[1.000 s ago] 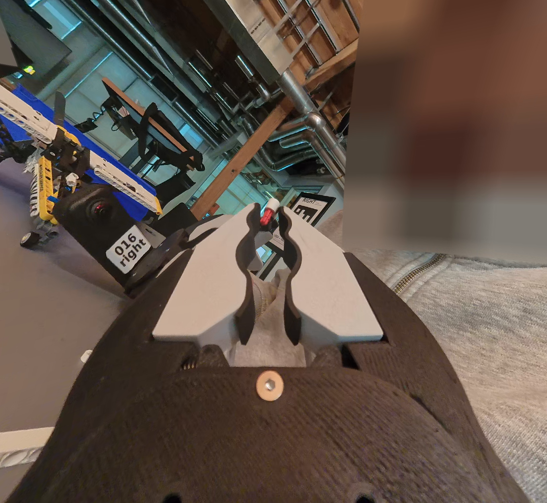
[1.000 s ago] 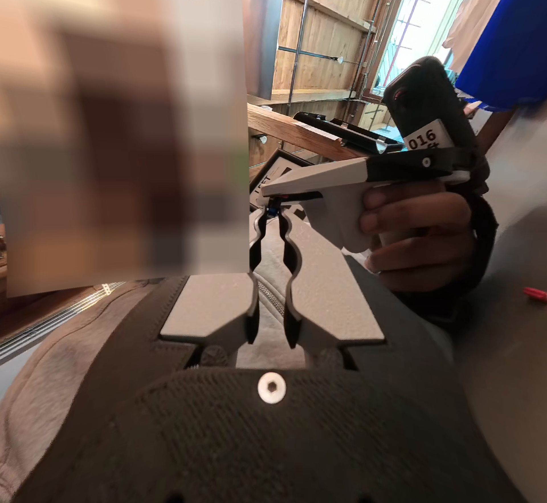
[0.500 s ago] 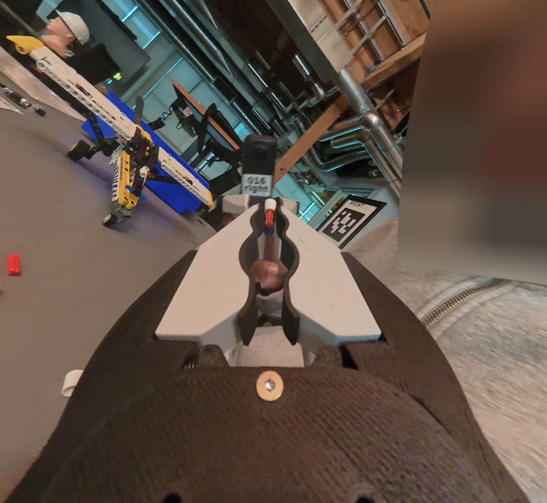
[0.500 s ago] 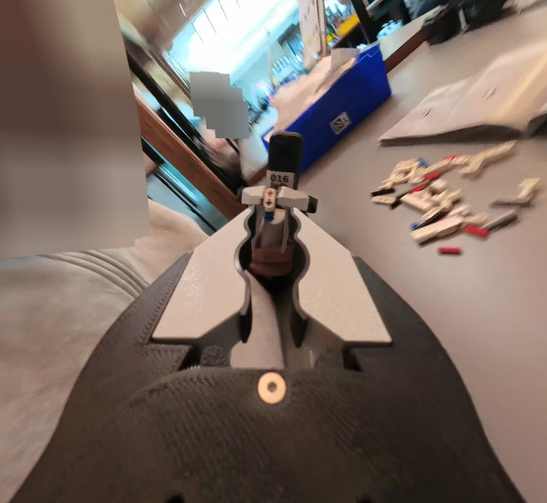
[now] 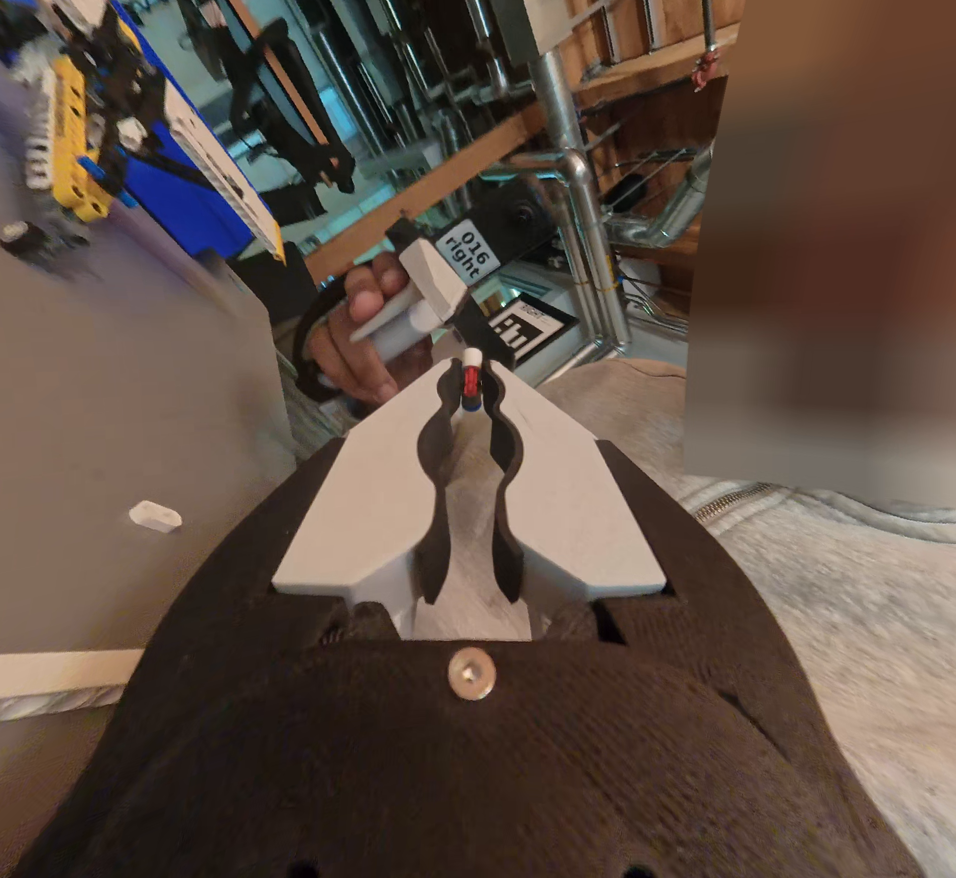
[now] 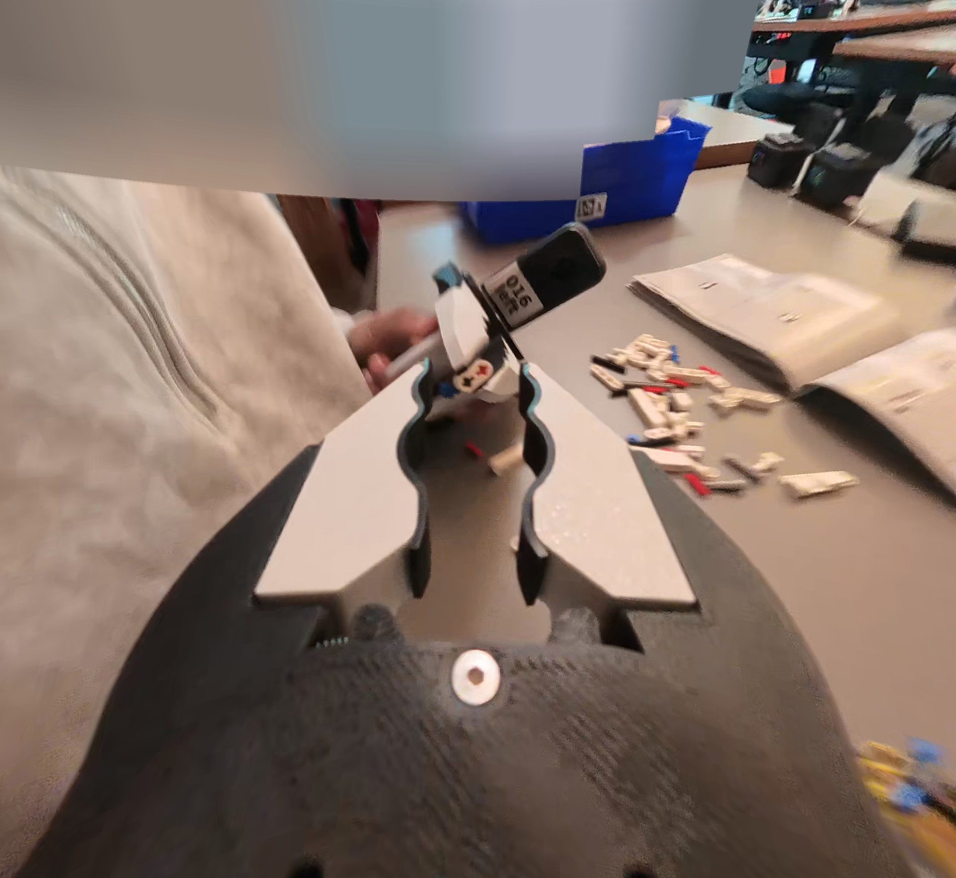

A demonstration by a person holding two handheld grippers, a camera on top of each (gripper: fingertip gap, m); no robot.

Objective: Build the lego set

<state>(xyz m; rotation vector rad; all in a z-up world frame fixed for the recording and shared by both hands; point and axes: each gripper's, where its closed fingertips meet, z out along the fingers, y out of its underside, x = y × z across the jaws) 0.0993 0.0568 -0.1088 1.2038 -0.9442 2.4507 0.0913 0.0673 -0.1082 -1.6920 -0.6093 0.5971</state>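
The left tongs [image 5: 469,382] were clenched on a small white, red and blue pin assembly [image 5: 471,378], held up at twelve o'clock. The right tongs [image 6: 473,377] stood released, empty, facing it. Judging so, a sub-assembly step was in hand; next called for fetching a mate from the loose lego pieces [image 6: 667,413] on the table [image 6: 776,569] at two o'clock.

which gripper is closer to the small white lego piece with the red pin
Left. The left gripper is shut on the white lego piece at its fingertips; the right gripper is open just short of it, holding nothing.
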